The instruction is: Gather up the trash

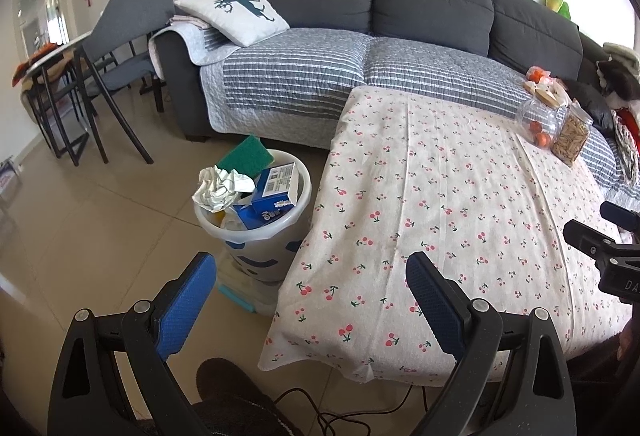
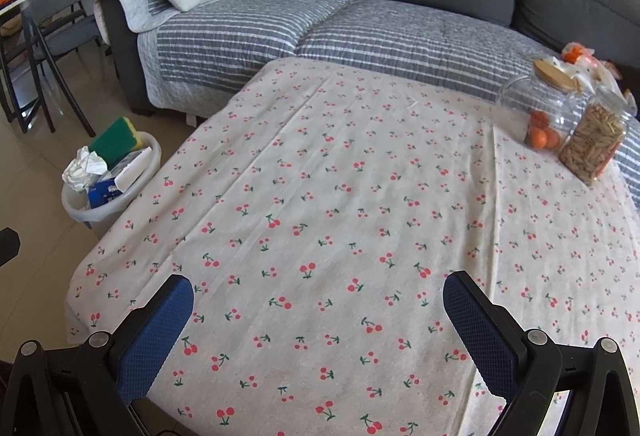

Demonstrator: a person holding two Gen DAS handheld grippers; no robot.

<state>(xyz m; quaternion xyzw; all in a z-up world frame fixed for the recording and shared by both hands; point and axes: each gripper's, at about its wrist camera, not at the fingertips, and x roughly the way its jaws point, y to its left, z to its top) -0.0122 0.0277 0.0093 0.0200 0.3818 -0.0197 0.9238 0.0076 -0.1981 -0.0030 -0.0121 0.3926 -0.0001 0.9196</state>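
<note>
A white trash bin point(image 1: 280, 224) stands on the floor at the table's left side. It holds a green sponge point(image 1: 245, 155), crumpled paper point(image 1: 220, 186) and blue cartons point(image 1: 276, 192). It also shows in the right wrist view point(image 2: 76, 206). My left gripper point(image 1: 312, 272) is open and empty, low over the table's near left corner. My right gripper point(image 2: 318, 296) is open and empty above the cherry-print tablecloth point(image 2: 340, 196); its body shows at the right edge of the left wrist view.
Two glass jars stand at the table's far right: one with oranges point(image 2: 532, 116), one with snack sticks point(image 2: 592, 140). A grey sofa point(image 1: 400, 8) with a deer pillow point(image 1: 236, 12) lies behind. Grey chairs point(image 1: 128, 36) stand at the left. Cables point(image 1: 352, 412) lie on the floor.
</note>
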